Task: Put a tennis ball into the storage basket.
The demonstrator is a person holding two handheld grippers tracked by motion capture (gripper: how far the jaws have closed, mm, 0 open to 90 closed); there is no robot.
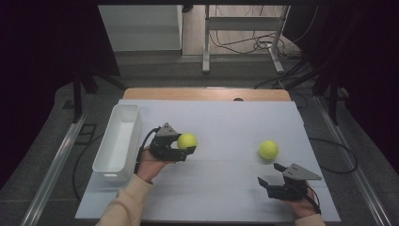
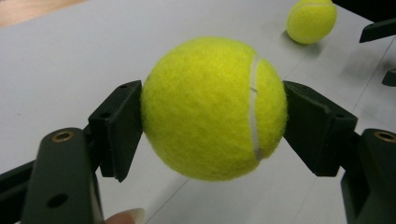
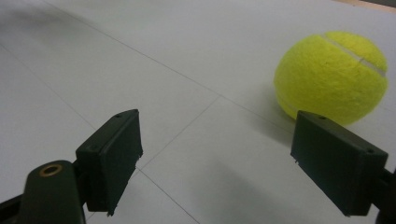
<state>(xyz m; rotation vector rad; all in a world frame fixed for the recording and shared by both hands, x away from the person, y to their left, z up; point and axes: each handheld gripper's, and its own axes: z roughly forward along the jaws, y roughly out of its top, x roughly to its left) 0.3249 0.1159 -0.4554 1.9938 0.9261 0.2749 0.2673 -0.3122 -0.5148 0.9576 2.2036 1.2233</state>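
A: What sat around the work?

B: A white bin (image 1: pixel 117 141) stood at the left of the high view, near the left edge of the white surface (image 1: pixel 226 117), open side up. A second tennis ball (image 1: pixel 268 149) lay at the right of centre, alone on the sheet.

A: Anything in the way?

B: Between the bin and the held ball was only bare sheet.

A: And the claws?

B: The left claw (image 1: pixel 187 151) was clamped on a tennis ball (image 2: pixel 214 108); in the left gripper view both pads pressed its sides, and it hung clear of the surface, with a shadow below. The right claw (image 3: pixel 232 158) stood wide apart and held nothing. The second ball sat just beyond its right pad, in the upper right of the right gripper view; I couldn't tell if they touched.

A: Room to move?

B: Plenty in the middle and toward the far edge. The right claw was near the lower edge of the sheet.
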